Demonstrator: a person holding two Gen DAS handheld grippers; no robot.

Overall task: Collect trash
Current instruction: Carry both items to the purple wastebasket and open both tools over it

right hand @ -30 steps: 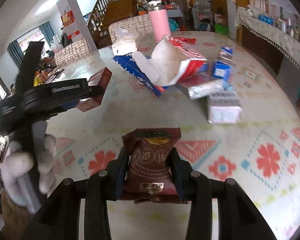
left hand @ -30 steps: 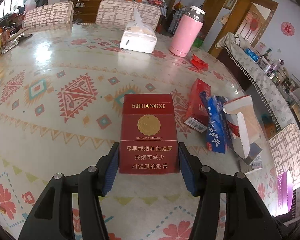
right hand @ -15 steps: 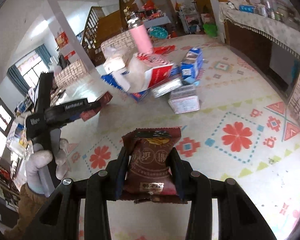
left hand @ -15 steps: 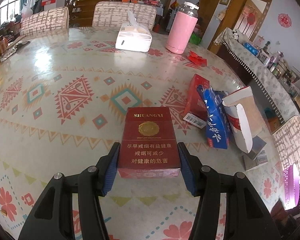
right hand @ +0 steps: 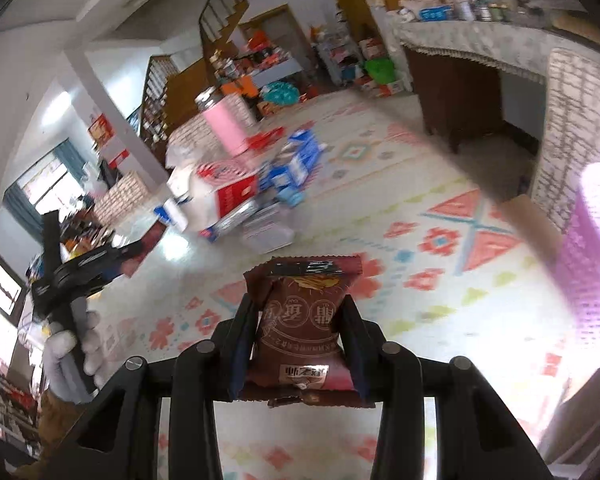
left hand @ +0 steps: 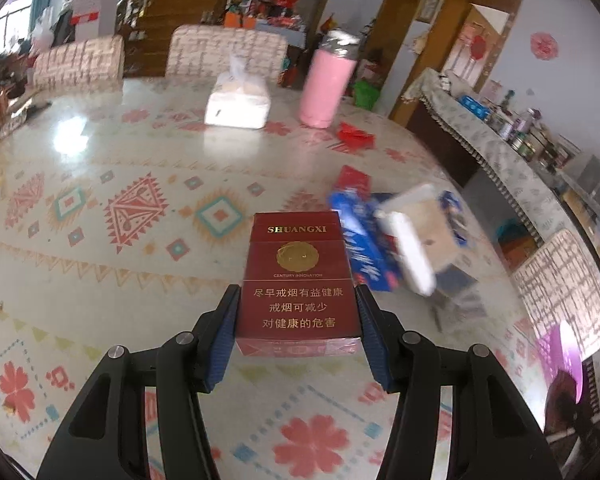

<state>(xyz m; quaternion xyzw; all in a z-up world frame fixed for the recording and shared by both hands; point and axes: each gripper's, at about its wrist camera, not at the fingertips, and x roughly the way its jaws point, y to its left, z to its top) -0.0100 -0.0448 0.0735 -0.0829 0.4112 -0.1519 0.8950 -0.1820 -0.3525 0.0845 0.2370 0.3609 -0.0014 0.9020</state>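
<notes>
My left gripper (left hand: 298, 320) is shut on a red cigarette pack (left hand: 298, 280) marked SHUANGXI, held above the patterned table (left hand: 100, 260). A brown snack packet (right hand: 304, 320) sits pinched in my right gripper (right hand: 302, 320), above the table's near edge. In the right wrist view the left gripper (right hand: 136, 254) shows at the left, gripped by a gloved hand (right hand: 66, 360), the red pack at its tip. A heap of trash lies further out: a blue wrapper (left hand: 360, 240), a white and red carton (left hand: 412, 244), a red box (left hand: 354, 178) and small blue boxes (right hand: 300, 160).
A pink flask (left hand: 328, 84), a white tissue pack (left hand: 238, 104) and a red scrap (left hand: 354, 136) stand at the table's far side. Patterned chairs (left hand: 224, 54) ring the table. A cluttered sideboard (left hand: 500, 140) runs along the right wall. A purple object (right hand: 592, 248) glows at the right.
Both grippers have lifted and swung to the right with their loads. The right wrist has rolled, tilting its view. The trash heap now sits further left and away in the right wrist view.
</notes>
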